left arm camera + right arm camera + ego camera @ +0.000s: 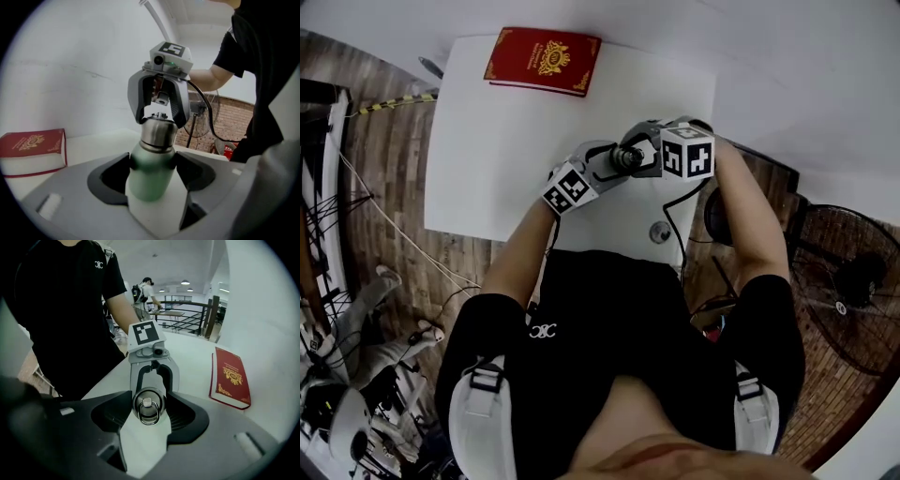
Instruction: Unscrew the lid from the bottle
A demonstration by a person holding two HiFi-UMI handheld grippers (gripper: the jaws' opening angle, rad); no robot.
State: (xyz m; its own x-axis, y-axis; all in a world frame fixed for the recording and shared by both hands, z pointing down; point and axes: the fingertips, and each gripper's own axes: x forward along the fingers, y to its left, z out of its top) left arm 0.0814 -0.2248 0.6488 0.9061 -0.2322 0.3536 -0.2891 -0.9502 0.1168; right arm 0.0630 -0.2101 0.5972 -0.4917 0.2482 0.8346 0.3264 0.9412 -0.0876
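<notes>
A green bottle (151, 176) with a steel lid (158, 132) is held off the white table (487, 159) between both grippers. My left gripper (152, 161) is shut on the green body, its dark pads pressing both sides. My right gripper (147, 406) comes at it end-on, and its jaws press the sides of the lid (147, 404), whose ring faces the camera. In the head view the two grippers meet at the bottle (628, 157), the left gripper (614, 165) from the left and the right gripper (639, 156) from the right.
A red book (542, 59) lies at the table's far edge. A small round object (660, 232) sits near the front edge, beside a black cable. A floor fan (853, 281) stands to the right of the table.
</notes>
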